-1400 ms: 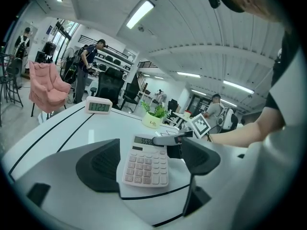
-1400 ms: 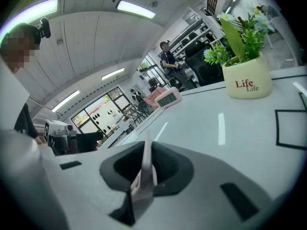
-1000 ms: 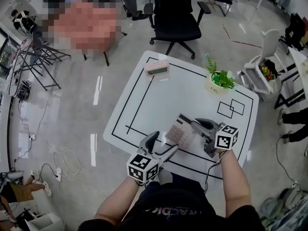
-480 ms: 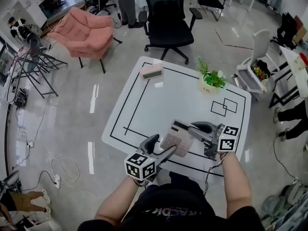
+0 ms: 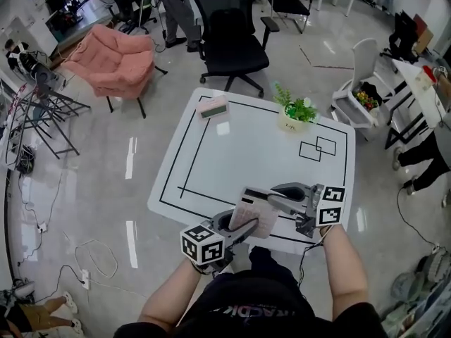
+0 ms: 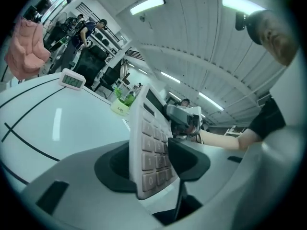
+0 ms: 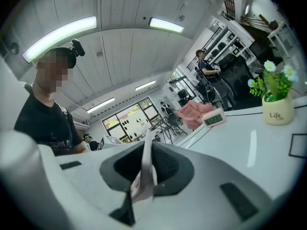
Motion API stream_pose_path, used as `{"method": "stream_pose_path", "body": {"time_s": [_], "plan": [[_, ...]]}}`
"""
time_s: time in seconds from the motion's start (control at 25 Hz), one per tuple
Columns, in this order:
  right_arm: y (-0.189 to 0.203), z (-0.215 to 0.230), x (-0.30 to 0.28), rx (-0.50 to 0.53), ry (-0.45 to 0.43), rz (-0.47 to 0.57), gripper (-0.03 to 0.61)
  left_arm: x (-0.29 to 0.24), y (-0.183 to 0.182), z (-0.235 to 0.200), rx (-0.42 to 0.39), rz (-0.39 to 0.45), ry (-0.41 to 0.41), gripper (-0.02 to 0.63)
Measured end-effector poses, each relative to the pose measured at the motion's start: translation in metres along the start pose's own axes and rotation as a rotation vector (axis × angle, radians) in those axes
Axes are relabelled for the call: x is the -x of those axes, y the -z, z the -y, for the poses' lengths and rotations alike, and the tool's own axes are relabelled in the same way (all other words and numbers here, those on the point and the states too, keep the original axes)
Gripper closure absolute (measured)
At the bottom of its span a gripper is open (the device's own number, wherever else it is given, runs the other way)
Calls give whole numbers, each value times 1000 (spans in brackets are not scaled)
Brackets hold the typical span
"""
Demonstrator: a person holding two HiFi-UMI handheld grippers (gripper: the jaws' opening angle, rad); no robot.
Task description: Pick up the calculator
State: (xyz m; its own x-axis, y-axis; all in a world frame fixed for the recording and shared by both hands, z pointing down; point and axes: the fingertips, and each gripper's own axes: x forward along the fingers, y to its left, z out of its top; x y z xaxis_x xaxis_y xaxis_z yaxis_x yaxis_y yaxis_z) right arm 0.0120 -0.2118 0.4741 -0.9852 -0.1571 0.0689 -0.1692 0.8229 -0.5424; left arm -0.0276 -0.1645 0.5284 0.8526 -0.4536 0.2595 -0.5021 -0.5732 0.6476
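Head view: the calculator is lifted off the white surface at the lower middle of the frame, tilted, with its keys facing up. The left tool meets it from the lower left and the right tool from the right. A small clock and a potted plant stand near the far edge of the surface, well apart from the calculator. A black office chair stands beyond them.

Left gripper view: the calculator stands almost upright between the jaws of the left tool, keys turned to the right of the frame. These jaws have just been closing. The left pad lies against its back and the right pad seems to press on the keys, though the contact is hard to judge. The right tool shows behind the calculator's top edge.

Right gripper view: the right tool is closed tight on the calculator, seen edge-on as a thin pale strip at lower centre. The clock and the plant sit at the right.
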Motion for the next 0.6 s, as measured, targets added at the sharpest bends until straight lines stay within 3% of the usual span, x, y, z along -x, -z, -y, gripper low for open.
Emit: {"method": "stream_pose_path", "body": {"time_s": [0.32,0.6], "plan": [[5,-36,10,6,72,68,528,19,11,35,42,-24,168,473],[11,-65,7,12,158,178,515,50,13,55,98,18,277,518]]}}
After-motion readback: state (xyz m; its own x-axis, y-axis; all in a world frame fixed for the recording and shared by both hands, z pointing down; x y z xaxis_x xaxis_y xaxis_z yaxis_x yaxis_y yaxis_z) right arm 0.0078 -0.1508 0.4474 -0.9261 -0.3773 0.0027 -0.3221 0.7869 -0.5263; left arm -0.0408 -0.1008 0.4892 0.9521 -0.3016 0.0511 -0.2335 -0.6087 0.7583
